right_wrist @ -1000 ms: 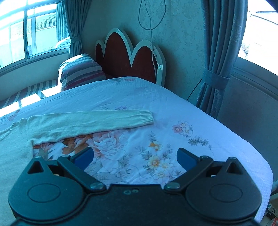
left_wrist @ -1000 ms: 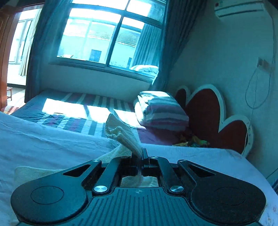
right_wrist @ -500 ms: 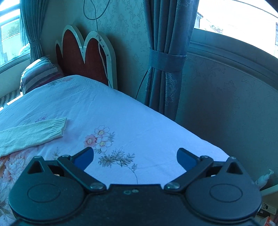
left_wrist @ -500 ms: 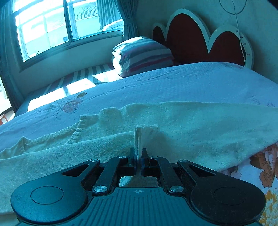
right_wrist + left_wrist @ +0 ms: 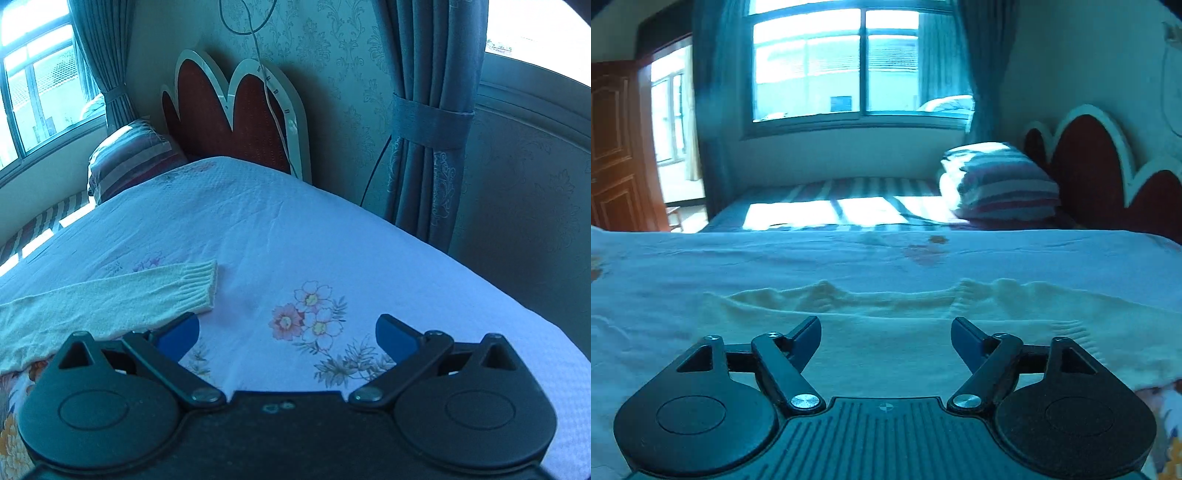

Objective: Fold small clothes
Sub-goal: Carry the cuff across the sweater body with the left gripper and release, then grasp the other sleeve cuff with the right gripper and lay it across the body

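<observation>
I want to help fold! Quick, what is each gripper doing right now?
Left gripper: jaws just opened, holding nothing, over the cream sweater.
Right gripper: open, empty, beside the sleeve.

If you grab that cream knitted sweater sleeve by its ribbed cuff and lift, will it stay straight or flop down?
The cream knitted sweater sleeve would probably flop: it lies limp and flat on the flowered white bedspread. It looks thin, so likely light. Its ribbed cuff looks textured, so probably not slippery.

Black claws (image 5: 885,328) (image 5: 287,330), blue pads, silver screws
</observation>
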A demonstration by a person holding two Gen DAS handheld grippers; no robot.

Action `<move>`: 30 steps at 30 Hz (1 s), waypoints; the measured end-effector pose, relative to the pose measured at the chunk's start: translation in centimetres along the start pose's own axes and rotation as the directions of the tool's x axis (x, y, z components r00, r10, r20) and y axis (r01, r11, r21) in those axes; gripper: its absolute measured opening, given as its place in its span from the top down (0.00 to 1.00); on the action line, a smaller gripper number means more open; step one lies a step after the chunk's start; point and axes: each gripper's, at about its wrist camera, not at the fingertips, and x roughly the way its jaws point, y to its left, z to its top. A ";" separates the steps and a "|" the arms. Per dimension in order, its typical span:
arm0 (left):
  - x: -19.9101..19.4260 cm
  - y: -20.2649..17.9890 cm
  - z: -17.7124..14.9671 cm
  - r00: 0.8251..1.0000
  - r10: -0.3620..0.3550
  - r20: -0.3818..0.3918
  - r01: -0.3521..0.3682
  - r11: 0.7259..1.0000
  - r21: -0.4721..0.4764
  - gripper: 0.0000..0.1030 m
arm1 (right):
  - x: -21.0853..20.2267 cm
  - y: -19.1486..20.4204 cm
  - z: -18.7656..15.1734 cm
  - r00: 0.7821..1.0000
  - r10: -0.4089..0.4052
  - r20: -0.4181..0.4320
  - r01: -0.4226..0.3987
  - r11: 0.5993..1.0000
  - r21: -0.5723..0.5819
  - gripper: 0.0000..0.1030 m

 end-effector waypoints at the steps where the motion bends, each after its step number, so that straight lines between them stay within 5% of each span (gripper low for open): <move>1: 0.0 1.8 -0.4 0.998 0.061 -0.007 -0.061 0.998 -0.011 0.30 | 0.3 0.3 0.0 1.000 0.010 -0.001 -0.010 1.000 -0.004 0.02; 3: 1.2 5.6 -1.6 0.978 0.197 -0.071 -0.198 0.980 -0.004 0.30 | 1.2 0.8 0.0 1.000 0.018 -0.012 -0.019 1.000 -0.015 0.02; 5: 3.6 8.4 -3.8 0.942 0.236 -0.238 -0.239 0.971 0.014 0.29 | 2.0 1.1 -0.2 0.999 0.032 -0.017 -0.032 0.999 -0.006 0.03; 10: 1.2 9.7 -3.4 0.960 0.254 -0.118 -0.257 0.966 -0.007 0.27 | 4.0 1.7 -0.3 0.992 0.126 -0.020 -0.123 0.987 0.104 0.04; 13: 1.9 11.0 -3.9 0.940 0.276 -0.202 -0.284 0.959 -0.009 0.27 | 5.0 1.9 -0.1 0.977 0.213 0.006 -0.210 0.961 0.180 0.05; 17: 0.9 12.3 -4.4 0.953 0.240 -0.186 -0.260 0.961 -0.090 0.27 | 7.6 1.9 -0.5 0.950 0.312 -0.024 -0.292 0.911 0.291 0.10; 18: 0.5 12.4 -4.2 0.954 0.239 -0.183 -0.259 0.961 -0.094 0.27 | 8.1 1.8 -0.7 0.946 0.321 -0.033 -0.295 0.901 0.319 0.27; 19: 0.1 12.4 -4.4 0.954 0.237 -0.181 -0.257 0.962 -0.095 0.27 | 8.6 1.6 -0.9 0.939 0.342 -0.046 -0.307 0.888 0.341 0.74; 20: -0.3 12.6 -4.6 0.953 0.238 -0.185 -0.258 0.962 -0.092 0.27 | 9.3 1.5 -1.0 0.934 0.352 -0.066 -0.307 0.880 0.362 0.85; 24: -1.9 13.4 -5.0 0.954 0.239 -0.179 -0.258 0.961 -0.095 0.27 | 10.3 0.9 -1.0 0.926 0.373 -0.050 -0.319 0.848 0.424 0.70; 30: -3.6 15.7 -5.4 0.948 0.265 -0.177 -0.289 0.949 -0.127 0.27 | 11.7 0.4 -0.7 0.924 0.381 -0.040 -0.309 0.804 0.508 0.61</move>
